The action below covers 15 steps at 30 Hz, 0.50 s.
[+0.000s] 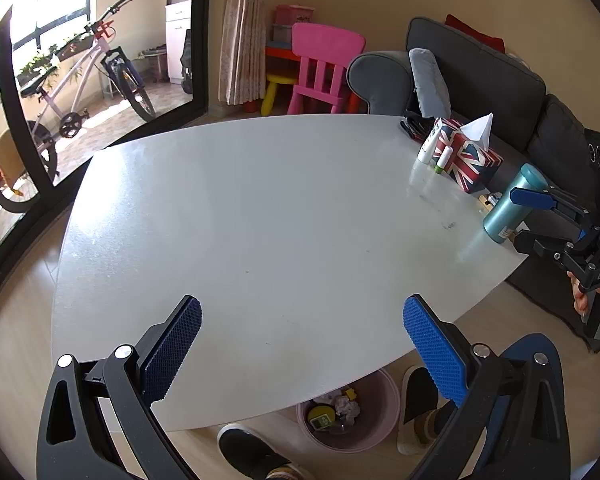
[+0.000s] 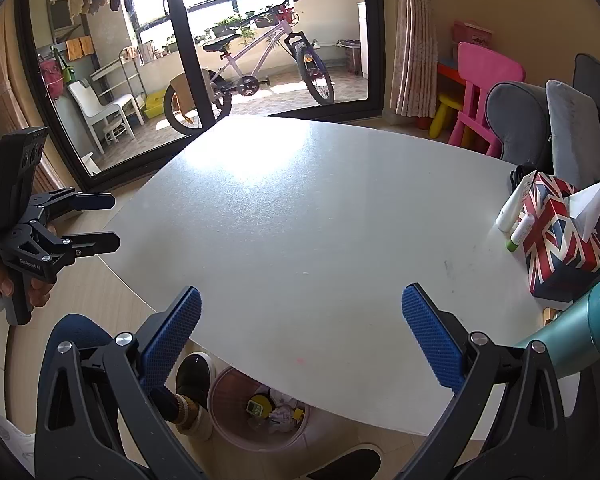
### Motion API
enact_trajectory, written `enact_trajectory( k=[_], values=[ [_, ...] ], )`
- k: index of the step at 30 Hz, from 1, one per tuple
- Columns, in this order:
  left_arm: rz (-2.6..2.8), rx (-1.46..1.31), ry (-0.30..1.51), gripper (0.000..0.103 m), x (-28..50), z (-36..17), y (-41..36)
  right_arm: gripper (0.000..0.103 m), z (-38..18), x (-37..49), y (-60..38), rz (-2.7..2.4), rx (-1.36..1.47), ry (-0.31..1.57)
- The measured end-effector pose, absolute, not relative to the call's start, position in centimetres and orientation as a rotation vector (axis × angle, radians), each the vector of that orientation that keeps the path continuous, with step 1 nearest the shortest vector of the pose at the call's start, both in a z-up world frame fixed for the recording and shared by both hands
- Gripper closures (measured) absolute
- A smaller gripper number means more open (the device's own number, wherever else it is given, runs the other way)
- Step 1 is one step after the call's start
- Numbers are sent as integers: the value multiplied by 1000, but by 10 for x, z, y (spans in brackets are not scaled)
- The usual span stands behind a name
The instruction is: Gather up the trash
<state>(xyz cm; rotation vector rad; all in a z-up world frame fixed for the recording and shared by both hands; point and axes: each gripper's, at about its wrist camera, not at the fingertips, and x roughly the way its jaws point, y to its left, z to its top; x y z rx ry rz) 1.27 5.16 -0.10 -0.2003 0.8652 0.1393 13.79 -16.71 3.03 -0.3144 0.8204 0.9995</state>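
A pinkish trash bin (image 1: pixel 384 412) stands on the floor under the near edge of the white table (image 1: pixel 260 220). It holds crumpled paper (image 1: pixel 346 406) and yellow scraps. My left gripper (image 1: pixel 302 352) hovers open over that near edge, with nothing between its blue pads. In the right wrist view the bin (image 2: pixel 228 420) sits just below my right gripper (image 2: pixel 300 340), which is open and empty above the table (image 2: pixel 320 220). Each gripper shows in the other's view: the right gripper (image 1: pixel 516 217) in front of a teal bottle, the left gripper (image 2: pixel 115 221) off the table's left side.
A Union Jack tissue box (image 2: pixel 560 240), two small tubes (image 2: pixel 514 216) and a teal bottle (image 2: pixel 580 328) line the table's right edge. A grey sofa (image 1: pixel 480 68) runs behind them. The person's shoes (image 1: pixel 252 452) flank the bin. A pink chair (image 1: pixel 320 68) and bicycle (image 2: pixel 260 60) stand farther off.
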Motion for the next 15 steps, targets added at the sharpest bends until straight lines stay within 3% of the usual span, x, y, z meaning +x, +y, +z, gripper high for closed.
enact_trajectory(
  k=[15],
  values=[
    [135,-204,863,6,13,-1,49,4,30,138,-167,1000,-315,820]
  ],
)
